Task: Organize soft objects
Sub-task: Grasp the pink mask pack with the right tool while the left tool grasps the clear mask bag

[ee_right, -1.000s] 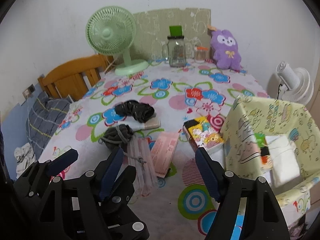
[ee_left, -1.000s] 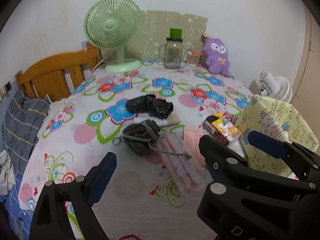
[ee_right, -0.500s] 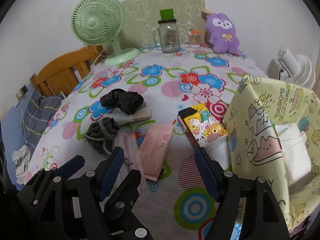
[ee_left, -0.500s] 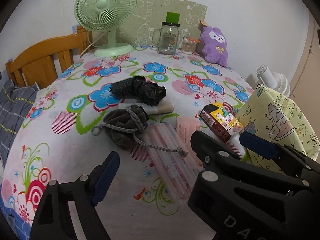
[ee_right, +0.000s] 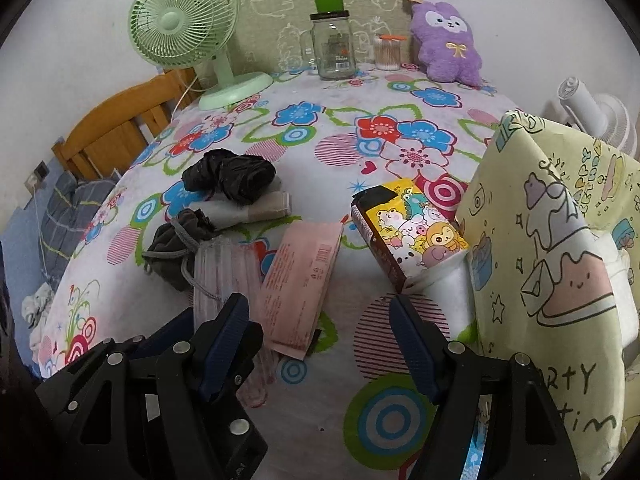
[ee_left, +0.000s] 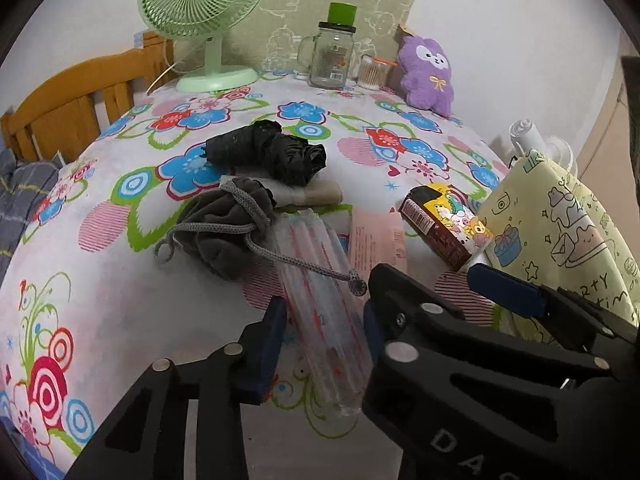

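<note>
A clear packet of face masks (ee_left: 324,304) lies on the flowered tablecloth (ee_left: 120,312). My left gripper (ee_left: 324,334) straddles its near end, the fingers close on both sides, half closed. A grey drawstring pouch (ee_left: 224,224), a black crumpled bag (ee_left: 272,154) and a folded beige cloth (ee_left: 316,194) lie just beyond. A pink flat packet (ee_right: 300,280) lies beside the masks (ee_right: 224,276). My right gripper (ee_right: 320,344) is open and empty above the tablecloth, right of the left gripper (ee_right: 176,344).
A cartoon-printed box (ee_right: 408,232) leans on a yellow printed bag (ee_right: 560,240) at the right. A green fan (ee_left: 200,12), glass jar (ee_left: 334,56), cotton-swab pot (ee_left: 372,74) and purple plush (ee_left: 428,72) stand at the back. A wooden chair (ee_left: 68,100) is at the left.
My left gripper has moved forward and down over the mask packet, and its fingers have narrowed around it. My right gripper has moved forward a little and stays open.
</note>
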A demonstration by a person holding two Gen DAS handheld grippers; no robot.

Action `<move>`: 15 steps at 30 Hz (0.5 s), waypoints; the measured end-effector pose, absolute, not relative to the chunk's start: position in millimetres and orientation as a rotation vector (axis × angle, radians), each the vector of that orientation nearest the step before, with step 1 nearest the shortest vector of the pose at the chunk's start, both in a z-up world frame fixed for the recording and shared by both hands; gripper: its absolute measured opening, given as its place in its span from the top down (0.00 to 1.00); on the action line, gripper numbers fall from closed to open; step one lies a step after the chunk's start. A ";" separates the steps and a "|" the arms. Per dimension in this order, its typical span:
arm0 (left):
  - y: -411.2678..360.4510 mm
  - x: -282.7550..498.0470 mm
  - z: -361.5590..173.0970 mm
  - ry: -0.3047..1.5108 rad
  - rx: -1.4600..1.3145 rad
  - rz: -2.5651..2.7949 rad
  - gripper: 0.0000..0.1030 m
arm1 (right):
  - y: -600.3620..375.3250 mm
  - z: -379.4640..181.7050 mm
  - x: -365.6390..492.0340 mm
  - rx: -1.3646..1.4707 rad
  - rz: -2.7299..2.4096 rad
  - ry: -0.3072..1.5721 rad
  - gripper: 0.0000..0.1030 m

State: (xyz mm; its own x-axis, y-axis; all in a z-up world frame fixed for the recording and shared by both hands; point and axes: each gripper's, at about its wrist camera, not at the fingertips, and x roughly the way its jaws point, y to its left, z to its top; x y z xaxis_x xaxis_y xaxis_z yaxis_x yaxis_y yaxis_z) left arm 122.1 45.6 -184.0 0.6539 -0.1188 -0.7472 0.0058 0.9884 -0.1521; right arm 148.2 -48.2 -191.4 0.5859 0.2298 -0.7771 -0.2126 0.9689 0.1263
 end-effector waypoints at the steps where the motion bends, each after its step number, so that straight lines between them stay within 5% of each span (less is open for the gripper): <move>1: 45.8 122.2 -183.5 0.855 -0.135 -0.069 0.63 | -47.6 -191.7 148.5 0.020 0.260 0.910 0.26; 15: 63.2 128.9 -183.8 0.843 -0.051 0.022 0.70 | -27.8 -200.6 162.9 0.021 0.291 0.938 0.35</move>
State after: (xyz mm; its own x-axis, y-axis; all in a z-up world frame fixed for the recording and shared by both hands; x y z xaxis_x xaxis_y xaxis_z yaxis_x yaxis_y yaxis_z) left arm 128.9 63.2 -183.8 0.6653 -0.0005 -0.7466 -0.0396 0.9986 -0.0360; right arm 162.9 -27.8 -200.6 0.5554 0.2554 -0.7914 -0.2368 0.9608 0.1439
